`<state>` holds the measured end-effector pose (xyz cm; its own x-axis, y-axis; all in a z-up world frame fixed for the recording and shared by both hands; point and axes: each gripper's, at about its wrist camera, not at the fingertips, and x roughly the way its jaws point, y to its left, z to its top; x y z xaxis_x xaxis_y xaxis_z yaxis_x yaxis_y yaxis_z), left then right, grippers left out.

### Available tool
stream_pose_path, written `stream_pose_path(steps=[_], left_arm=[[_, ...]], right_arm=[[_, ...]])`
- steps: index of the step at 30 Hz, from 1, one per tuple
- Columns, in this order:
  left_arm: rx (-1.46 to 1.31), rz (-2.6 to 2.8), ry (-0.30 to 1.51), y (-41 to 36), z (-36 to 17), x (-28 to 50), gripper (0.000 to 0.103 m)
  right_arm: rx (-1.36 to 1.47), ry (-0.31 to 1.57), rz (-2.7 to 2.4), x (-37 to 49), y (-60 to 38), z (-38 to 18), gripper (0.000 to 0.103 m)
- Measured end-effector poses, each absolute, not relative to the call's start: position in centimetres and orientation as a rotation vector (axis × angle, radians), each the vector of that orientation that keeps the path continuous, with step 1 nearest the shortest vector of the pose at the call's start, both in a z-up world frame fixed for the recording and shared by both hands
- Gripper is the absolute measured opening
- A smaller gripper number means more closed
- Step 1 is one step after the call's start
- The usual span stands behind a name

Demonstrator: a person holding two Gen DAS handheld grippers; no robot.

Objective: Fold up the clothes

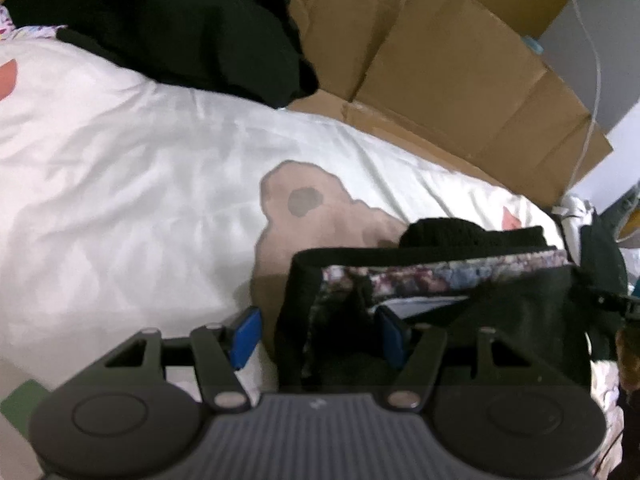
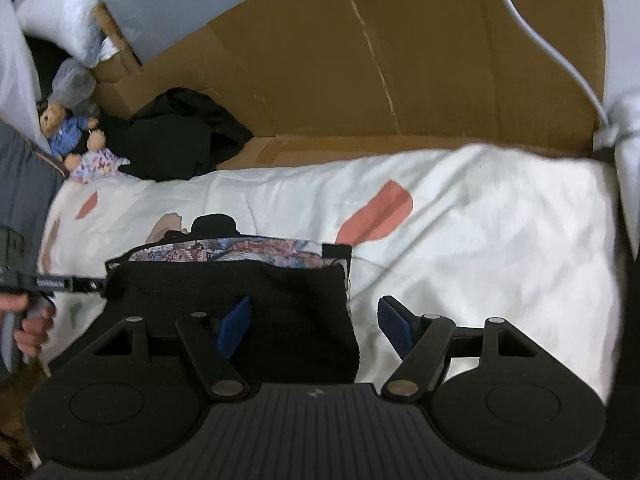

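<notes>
Sweater (image 2: pixel 256 300), black knit with a flowery patterned lining at the neck, lies flat on the white bedspread (image 2: pixel 480 216) right under both tools. Left gripper (image 1: pixel 320 332) is spread wide, its two blue ribbed pads straddling the garment's left edge without pinching. Right gripper (image 2: pixel 316 326) is wide too, one pad over the knit, the other over bare sheet. Past them: one black clothes heap (image 2: pixel 180 136), two stuffed bears (image 2: pixel 66 128), brown cardboard (image 2: pixel 360 60)

White patterned bedcover (image 2: pixel 460 208); flattened cardboard (image 2: pixel 360 80) behind; grey wall (image 1: pixel 576 44), seemingly.
</notes>
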<state>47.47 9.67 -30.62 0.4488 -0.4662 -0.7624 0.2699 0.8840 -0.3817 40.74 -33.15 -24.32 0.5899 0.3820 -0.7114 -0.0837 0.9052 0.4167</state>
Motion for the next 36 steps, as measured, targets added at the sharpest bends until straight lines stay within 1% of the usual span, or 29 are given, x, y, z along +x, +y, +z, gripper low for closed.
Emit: stream_pose_path(steps=[4,9,21,28,36], left_arm=[[-0.255,-0.501,0.948,10.4,-29.8,47.2,0.065],[-0.271,-0.521,0.928,11.2,-29.1,47.3,0.065],[-0.115,-0.571,0.953,9.4,-31.0,45.8,0.065],[-0.222,-0.549,0.92,11.2,-30.5,47.2,0.065],[-0.221,-0.596,0.939,11.8,-29.4,46.2,0.065]], right_arm=[[0.409,0.905,0.303,40.5,-33.5,-25.1,0.075],[0.432,0.897,0.307,40.6,-33.5,-25.6,0.075],[0.466,0.892,0.306,41.2,-33.0,-25.7,0.075],[0.49,0.885,0.302,41.6,-33.3,-25.8,0.074],[0.488,0.883,0.276,41.9,-33.2,-25.5,0.074]])
